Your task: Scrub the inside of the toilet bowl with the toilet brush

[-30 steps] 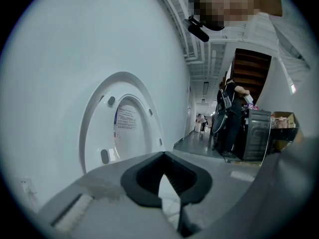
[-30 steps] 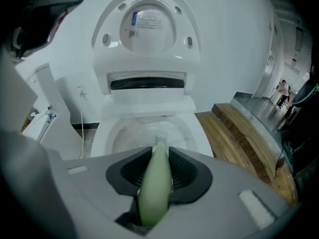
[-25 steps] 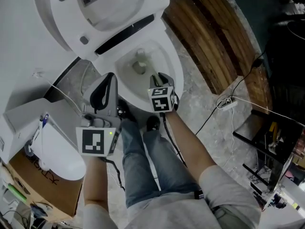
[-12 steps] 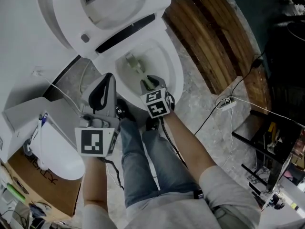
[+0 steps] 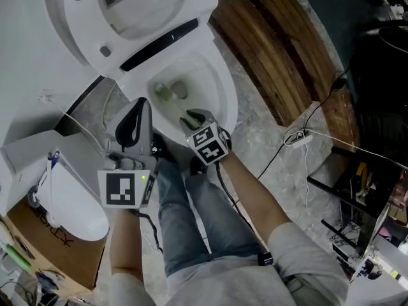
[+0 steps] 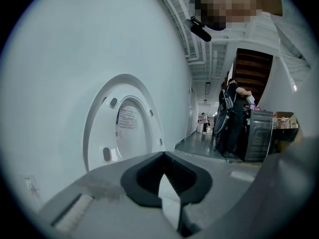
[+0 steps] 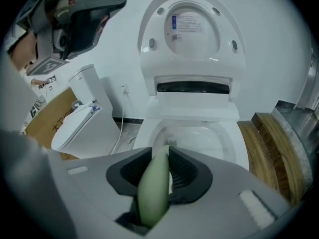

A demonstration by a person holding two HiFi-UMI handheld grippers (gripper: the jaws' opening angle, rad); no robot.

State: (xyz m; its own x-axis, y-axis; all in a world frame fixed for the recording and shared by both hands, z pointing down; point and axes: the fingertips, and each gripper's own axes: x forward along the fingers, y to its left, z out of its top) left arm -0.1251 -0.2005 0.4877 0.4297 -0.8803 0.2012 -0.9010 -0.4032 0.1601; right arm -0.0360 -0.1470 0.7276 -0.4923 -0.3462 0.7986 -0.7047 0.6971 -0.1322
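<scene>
The white toilet bowl (image 5: 220, 91) stands open below me, its seat and lid (image 5: 127, 18) tipped up. My right gripper (image 5: 193, 118) hangs over the bowl's near rim, shut on the pale green handle (image 7: 153, 193) of the toilet brush. The brush head (image 5: 164, 93) lies against the left inner wall of the bowl, next to the drain, and shows small past the jaws (image 7: 171, 143) in the right gripper view. My left gripper (image 5: 138, 109) is held left of the bowl, shut and holding nothing. It points at the raised lid (image 6: 124, 128).
A second white toilet (image 5: 70, 203) stands at the left beside a cardboard box (image 5: 57, 254). Wooden planks (image 5: 280, 50) lie right of the bowl. A power strip (image 5: 294, 138) and cables cross the floor. The person's legs in jeans (image 5: 191, 215) stand before the bowl.
The right gripper has swung left along the bowl's near rim, and the brush head has swept from the drain to the left inner wall. The left gripper has barely moved.
</scene>
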